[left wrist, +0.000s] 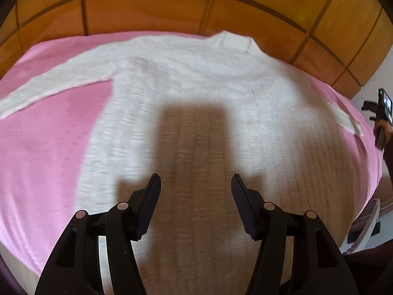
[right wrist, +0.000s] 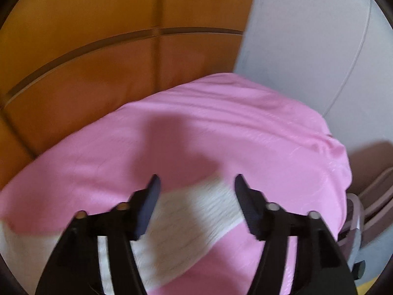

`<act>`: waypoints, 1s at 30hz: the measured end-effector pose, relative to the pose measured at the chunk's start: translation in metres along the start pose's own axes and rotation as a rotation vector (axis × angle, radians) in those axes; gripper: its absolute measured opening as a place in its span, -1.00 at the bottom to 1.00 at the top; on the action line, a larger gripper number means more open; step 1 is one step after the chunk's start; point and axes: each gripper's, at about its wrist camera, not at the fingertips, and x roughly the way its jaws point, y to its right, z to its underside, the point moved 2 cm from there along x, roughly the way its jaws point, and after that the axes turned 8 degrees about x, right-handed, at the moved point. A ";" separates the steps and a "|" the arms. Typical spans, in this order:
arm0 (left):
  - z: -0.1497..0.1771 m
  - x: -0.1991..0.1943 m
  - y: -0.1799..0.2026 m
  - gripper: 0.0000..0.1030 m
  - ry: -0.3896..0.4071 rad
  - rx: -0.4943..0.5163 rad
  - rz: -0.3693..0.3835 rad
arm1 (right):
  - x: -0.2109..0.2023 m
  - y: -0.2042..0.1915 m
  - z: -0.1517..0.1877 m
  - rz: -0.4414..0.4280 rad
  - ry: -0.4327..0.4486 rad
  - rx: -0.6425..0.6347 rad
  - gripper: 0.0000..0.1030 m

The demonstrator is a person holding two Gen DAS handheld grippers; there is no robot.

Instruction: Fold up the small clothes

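Note:
A white fuzzy knit sweater (left wrist: 196,86) lies spread flat on a pink bed cover (left wrist: 44,147), collar (left wrist: 233,40) at the far side. One sleeve (left wrist: 49,86) stretches out to the left, and the other ends in a cuff (left wrist: 348,120) at the right. My left gripper (left wrist: 196,184) hovers open over the sweater's lower body, nothing between its fingers, and its shadow falls on the knit. My right gripper (right wrist: 195,184) is open above the right sleeve (right wrist: 196,216), which runs under and between the fingers without being pinched. The right wrist view is blurred.
A wooden panelled headboard (left wrist: 172,7) stands behind the bed. A white wall (right wrist: 307,36) with a thin cable meets the bed's right corner (right wrist: 339,152). Brownish and pale objects (right wrist: 373,196) lie on the floor by that edge. A hand (left wrist: 385,132) shows at the right edge.

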 end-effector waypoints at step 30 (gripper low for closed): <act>0.088 -0.061 -0.093 -0.94 0.082 -0.236 0.121 | -0.213 -0.059 0.320 -0.911 -0.523 -0.367 -0.80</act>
